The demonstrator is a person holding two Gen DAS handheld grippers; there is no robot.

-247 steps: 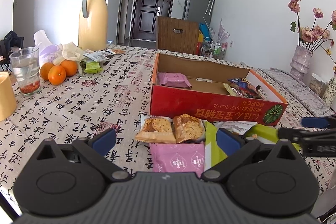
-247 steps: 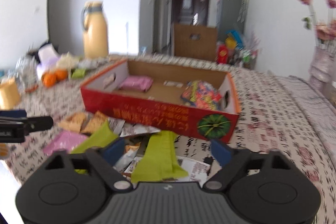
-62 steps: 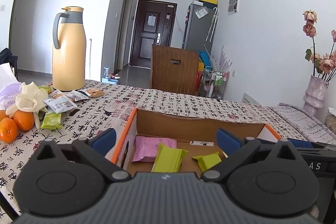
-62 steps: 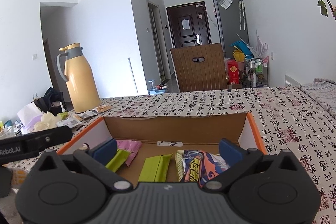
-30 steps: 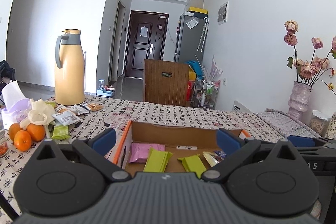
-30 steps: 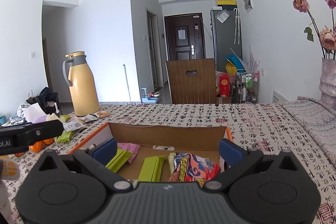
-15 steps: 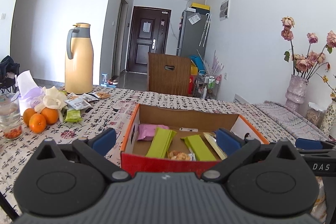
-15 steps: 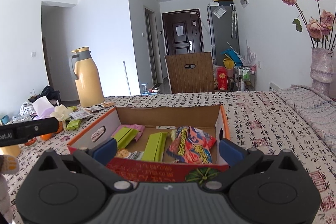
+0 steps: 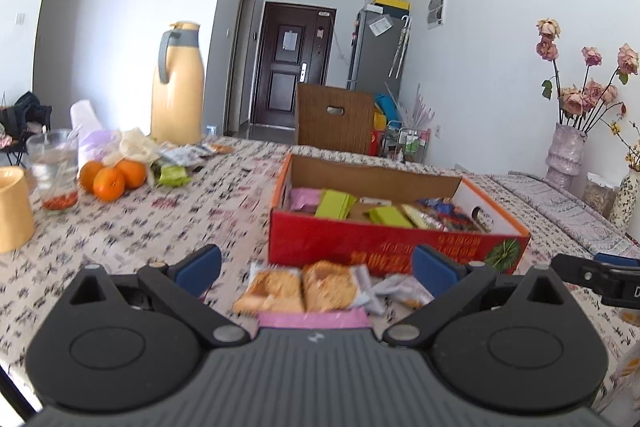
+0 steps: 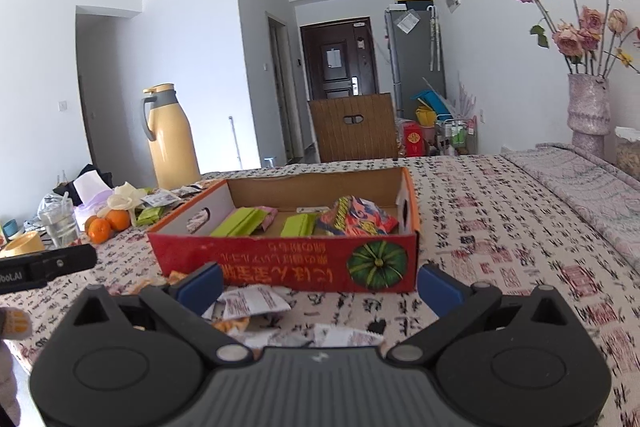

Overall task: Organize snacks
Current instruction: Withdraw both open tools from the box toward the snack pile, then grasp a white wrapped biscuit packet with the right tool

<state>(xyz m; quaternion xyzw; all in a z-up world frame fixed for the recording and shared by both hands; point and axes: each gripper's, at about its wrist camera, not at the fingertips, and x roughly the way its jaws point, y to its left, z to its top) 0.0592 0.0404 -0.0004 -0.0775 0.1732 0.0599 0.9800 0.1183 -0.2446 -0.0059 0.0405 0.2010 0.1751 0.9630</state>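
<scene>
A red cardboard box (image 9: 396,245) stands on the patterned tablecloth and holds green, pink and colourful snack packets; it also shows in the right wrist view (image 10: 288,263). In front of it lie two clear bread packets (image 9: 298,291), a pink packet (image 9: 314,319) and white wrappers (image 10: 256,303). My left gripper (image 9: 316,267) is open and empty, hovering above the bread packets. My right gripper (image 10: 318,285) is open and empty, in front of the box above the white wrappers.
At the left stand a yellow thermos jug (image 9: 178,85), oranges (image 9: 110,179), a glass (image 9: 52,169), a yellow cup (image 9: 12,209) and loose snack packets (image 9: 174,175). A vase of dried roses (image 10: 588,111) stands at the right. A wooden chair back (image 9: 336,119) is behind the table.
Both grippers have pulled back from over the box and dropped towards the table's near side. The loose packets in front of the box have come into view.
</scene>
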